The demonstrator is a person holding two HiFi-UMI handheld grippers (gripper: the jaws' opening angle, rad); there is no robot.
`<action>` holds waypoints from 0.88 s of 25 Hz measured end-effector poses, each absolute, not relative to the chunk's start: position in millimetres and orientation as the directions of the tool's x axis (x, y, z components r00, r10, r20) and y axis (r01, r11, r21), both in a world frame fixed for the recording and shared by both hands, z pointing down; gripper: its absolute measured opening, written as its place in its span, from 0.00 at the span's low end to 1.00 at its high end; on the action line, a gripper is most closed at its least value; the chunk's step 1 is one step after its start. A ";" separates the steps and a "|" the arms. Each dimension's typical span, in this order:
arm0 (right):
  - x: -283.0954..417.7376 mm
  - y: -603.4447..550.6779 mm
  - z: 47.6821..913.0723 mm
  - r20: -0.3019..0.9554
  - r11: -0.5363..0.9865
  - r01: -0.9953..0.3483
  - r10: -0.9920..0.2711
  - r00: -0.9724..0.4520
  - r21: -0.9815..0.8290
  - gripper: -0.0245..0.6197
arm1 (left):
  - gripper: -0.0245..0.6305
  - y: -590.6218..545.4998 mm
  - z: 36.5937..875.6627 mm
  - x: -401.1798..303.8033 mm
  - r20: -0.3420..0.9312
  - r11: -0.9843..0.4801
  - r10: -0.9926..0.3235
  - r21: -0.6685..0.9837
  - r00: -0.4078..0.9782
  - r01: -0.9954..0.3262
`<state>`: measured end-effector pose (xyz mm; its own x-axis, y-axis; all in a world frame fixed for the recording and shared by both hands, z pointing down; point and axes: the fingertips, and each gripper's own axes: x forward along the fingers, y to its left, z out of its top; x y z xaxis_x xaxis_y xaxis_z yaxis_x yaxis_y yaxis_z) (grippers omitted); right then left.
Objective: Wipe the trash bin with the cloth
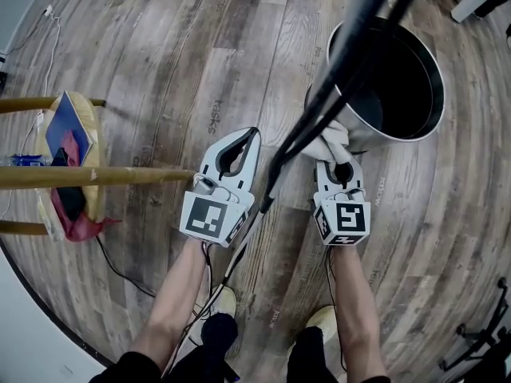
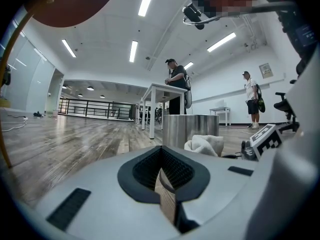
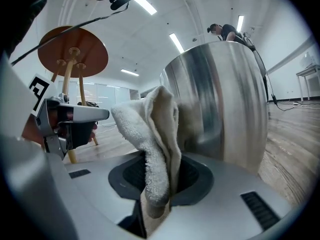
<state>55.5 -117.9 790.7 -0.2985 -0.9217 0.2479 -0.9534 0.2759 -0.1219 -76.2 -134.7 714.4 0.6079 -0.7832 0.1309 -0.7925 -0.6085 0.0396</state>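
Right gripper view shows the right gripper clamped on the cloth, with its fold against the trash bin's outer wall, apparently for wiping. The bin stands on the floor. The left gripper is closed and empty alongside.

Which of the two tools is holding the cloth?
The right tool: its jaws are shut on the cloth, beside the bin. The left tool is shut with nothing in it.
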 end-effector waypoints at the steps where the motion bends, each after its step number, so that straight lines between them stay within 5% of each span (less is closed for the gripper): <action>1: 56.5 -117.8 790.2 0.248 0.275 -0.954 -0.922 -0.297 -0.119 0.19 | 0.03 -134.5 713.9 -75.6 0.130 -0.610 -0.783 0.040 0.609 -0.792; 22: 187.9 -69.4 777.9 0.222 0.039 -0.995 -0.973 -0.060 -0.095 0.19 | 0.03 -116.2 718.2 -29.8 0.127 -0.653 -0.747 0.049 0.653 -0.756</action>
<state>187.9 -69.4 777.9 -0.0595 -0.9733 0.2218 -0.9947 0.0391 -0.0953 -29.8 -116.2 718.2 0.6531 -0.7466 0.1265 -0.7559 -0.6529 0.0485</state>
